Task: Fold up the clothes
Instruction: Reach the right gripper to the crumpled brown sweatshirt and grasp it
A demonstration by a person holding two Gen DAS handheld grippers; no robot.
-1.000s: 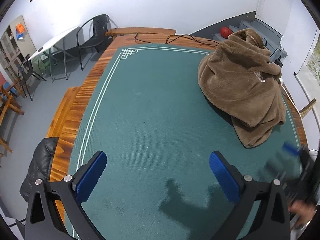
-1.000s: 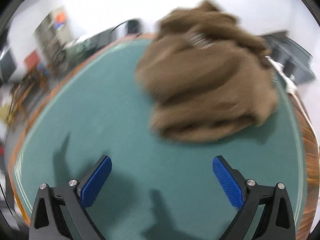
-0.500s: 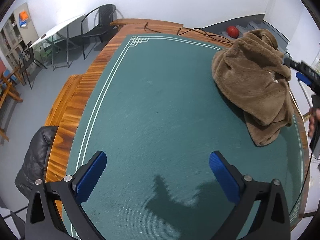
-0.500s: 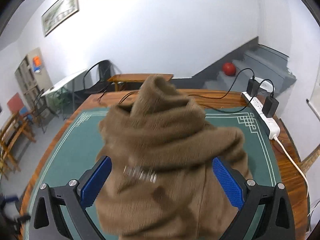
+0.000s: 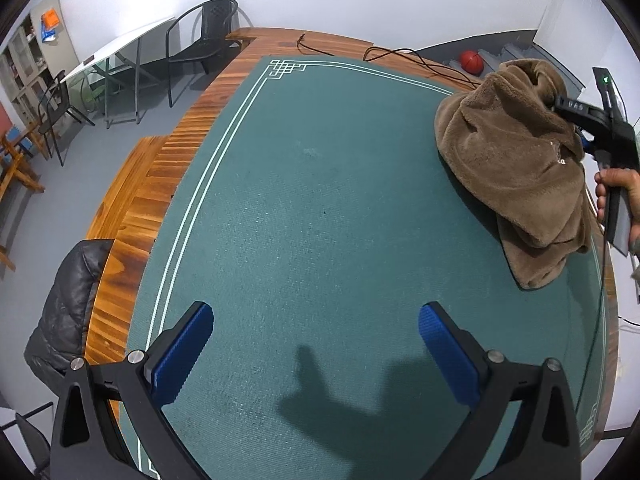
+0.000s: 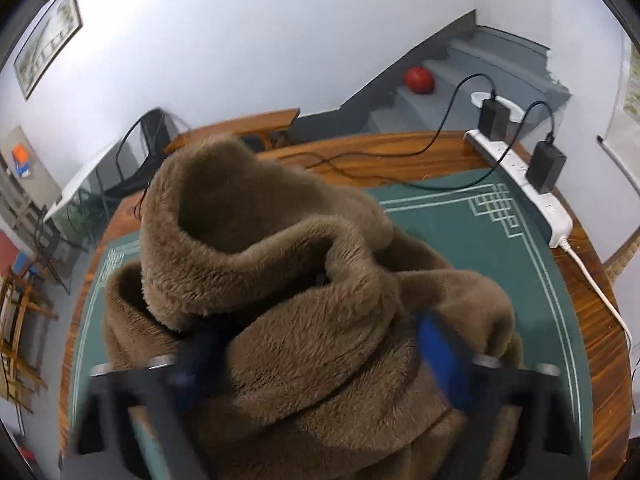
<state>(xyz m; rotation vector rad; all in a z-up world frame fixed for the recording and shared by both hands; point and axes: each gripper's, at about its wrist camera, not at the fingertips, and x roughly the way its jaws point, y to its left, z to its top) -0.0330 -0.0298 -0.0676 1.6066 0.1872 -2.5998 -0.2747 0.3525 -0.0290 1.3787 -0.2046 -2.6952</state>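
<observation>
Left wrist: my left gripper [image 5: 316, 354] gapes wide over bare green mat [image 5: 320, 220], nothing between; brown fleece garment [image 5: 516, 164] heaped far ahead-right.
Right wrist: my right gripper [image 6: 320, 354] closing, fleece bunched between its jaws.

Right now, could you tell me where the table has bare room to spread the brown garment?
The green mat lies bare from its white-lined left border to the brown garment. It is crowded on the right: garment heap, right gripper closing around it, power strip.
</observation>
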